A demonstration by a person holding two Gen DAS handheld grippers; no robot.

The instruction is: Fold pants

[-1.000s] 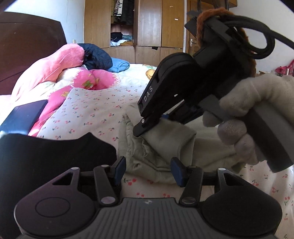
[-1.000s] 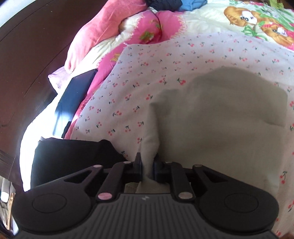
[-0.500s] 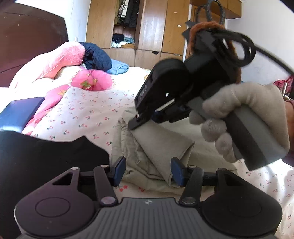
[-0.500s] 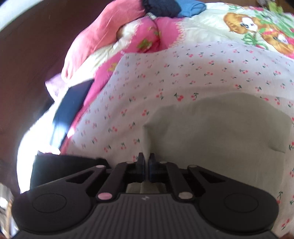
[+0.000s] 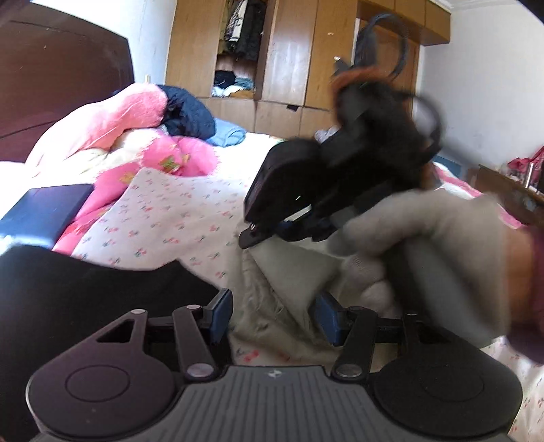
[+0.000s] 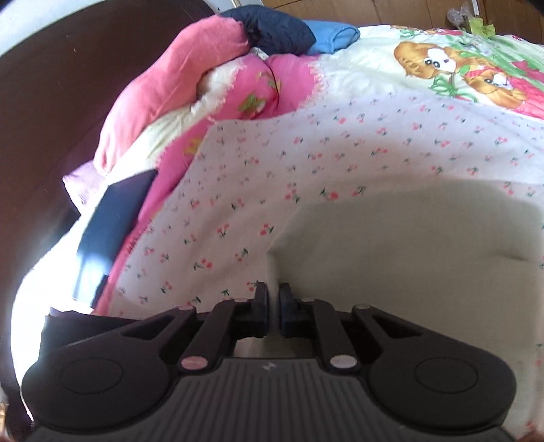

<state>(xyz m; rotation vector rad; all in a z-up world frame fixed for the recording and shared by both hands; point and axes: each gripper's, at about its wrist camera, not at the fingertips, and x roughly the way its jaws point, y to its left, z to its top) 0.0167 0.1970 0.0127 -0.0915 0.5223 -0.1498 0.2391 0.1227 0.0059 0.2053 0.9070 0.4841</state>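
Pinching a raised fold of the pale khaki pants (image 6: pixel 408 258), the right gripper (image 6: pixel 271 307) has its fingers (image 6: pixel 261 306) drawn close together with only the thin cloth between them. From that pinch the fabric spreads away to the right and lies flat on the cherry-print sheet (image 6: pixel 306 163) of the bed, with a folded edge showing near the far right side.

The left gripper (image 5: pixel 273 314) sits lower and nearer the bed's edge, its blue-padded fingers (image 5: pixel 221 314) wide apart and gripping nothing; the rumpled, layered end of the pants (image 5: pixel 268 306) lies between and beyond them. In the left wrist view the right gripper (image 5: pixel 251 234) appears above that bundle, held by a gloved right hand (image 5: pixel 418 244), its tip at the upper edge of the cloth; the view is blurred there.

A black garment (image 5: pixel 85 292) lies just left of the pants, at the bed's near corner. Farther up the bed are a dark blue folded item (image 6: pixel 112 221), a pink quilt (image 6: pixel 190 78), a navy jacket (image 6: pixel 275 29) and a light blue cloth (image 6: pixel 333 37). A cartoon-print cover (image 6: pixel 452 64) lies beyond the sheet, and a wooden wardrobe (image 5: pixel 292 57) stands against the far wall
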